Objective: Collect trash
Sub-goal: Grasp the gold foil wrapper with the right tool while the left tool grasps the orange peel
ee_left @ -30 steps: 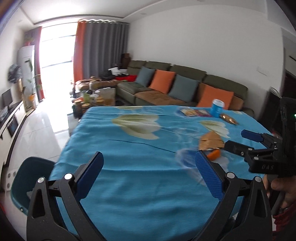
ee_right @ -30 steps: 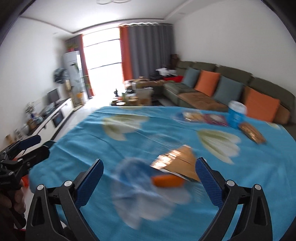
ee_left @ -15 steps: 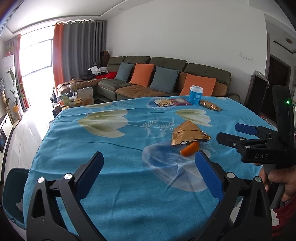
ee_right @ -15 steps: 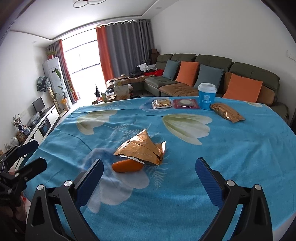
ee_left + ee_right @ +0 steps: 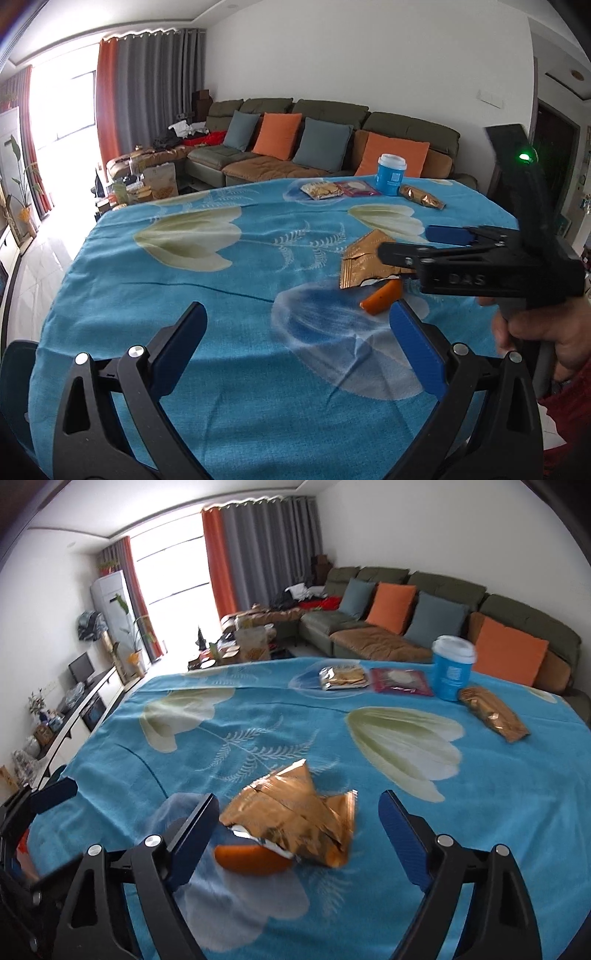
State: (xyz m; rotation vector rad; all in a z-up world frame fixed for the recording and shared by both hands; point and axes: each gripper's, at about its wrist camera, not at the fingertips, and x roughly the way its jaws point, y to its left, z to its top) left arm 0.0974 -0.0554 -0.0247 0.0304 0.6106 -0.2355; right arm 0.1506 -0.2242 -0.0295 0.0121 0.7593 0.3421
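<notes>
Crumpled gold foil wrapper (image 5: 295, 818): lies low and centre in the right wrist view, on the blue floral tablecloth (image 5: 258, 716), peaked and creased, torn open at its near edge. Judged very light, thin and springy, with a slick skin; it should crush rather than resist, so the raised folded ridge at its middle looks the surest place to pinch, not the flat loose corners. Orange piece (image 5: 253, 858): touches the wrapper's near-left edge, partly tucked under it; what it is made of cannot be told, though it looks firmer and rounder and might roll or slip if nipped at its tip. Right gripper (image 5: 295, 834): jaws spread wide, holding nothing, standing either side of wrapper and orange piece. Left gripper (image 5: 295, 343): at the bottom of the left wrist view, jaws likewise released and empty, over bare cloth, with the right gripper (image 5: 424, 243) crossing at centre right above the wrapper (image 5: 369, 260). Farther items, upper right of the right wrist view: blue cup with white lid (image 5: 452, 668), upright; gold snack packet (image 5: 493, 712) just beside it; two flat packets (image 5: 343, 677) to its left. Sofa with orange and grey cushions (image 5: 424, 605) beyond the table.
</notes>
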